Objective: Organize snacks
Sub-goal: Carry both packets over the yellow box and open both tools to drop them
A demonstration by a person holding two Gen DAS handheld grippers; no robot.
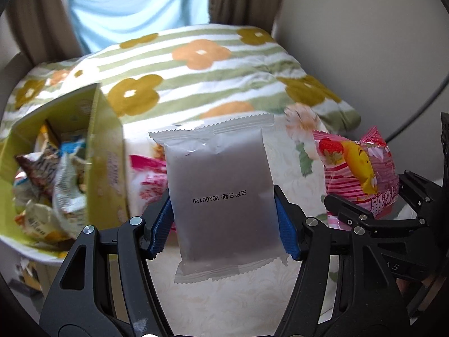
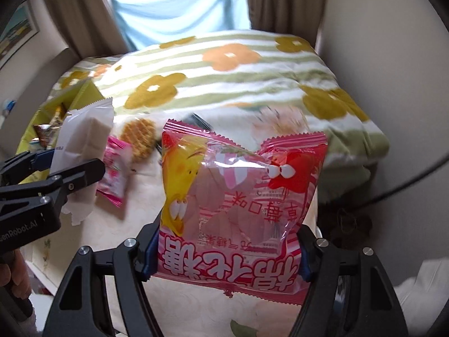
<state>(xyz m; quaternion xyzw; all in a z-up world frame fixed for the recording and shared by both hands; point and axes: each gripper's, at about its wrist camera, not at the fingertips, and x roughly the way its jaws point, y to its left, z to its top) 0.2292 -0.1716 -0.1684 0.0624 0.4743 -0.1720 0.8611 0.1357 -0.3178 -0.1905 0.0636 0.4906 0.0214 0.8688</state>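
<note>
Snack packet (image 1: 224, 193), plain grey-white, fills the middle of the left wrist view, clamped between the left gripper's (image 1: 224, 219) blue pads; a yellow box (image 1: 105, 151) of snacks sits at 9 o'clock. In the right wrist view, the right gripper (image 2: 228, 250) is clamped on a pink marshmallow bag (image 2: 241, 210); a waffle (image 2: 139, 137) lies at 10 o'clock.

The left gripper (image 1: 224, 219) is black with blue pads (image 1: 284, 224), and the packet (image 1: 221, 193) between them is a plain frosted grey-white with small black print. The right gripper (image 2: 227, 252) is black too, closed on a pink-and-white striped bag (image 2: 241, 205) bearing a yellow cartoon face, a red strawberry and big pink lettering. The box (image 1: 103, 151) is yellow-green. The blanket (image 1: 196, 78) has green and white stripes with orange and mustard flowers. The bed sheet (image 1: 224, 297) is cream with a faint floral print. Brown curtains (image 2: 78, 11) frame a pale blue cloth (image 2: 179, 2)
</note>
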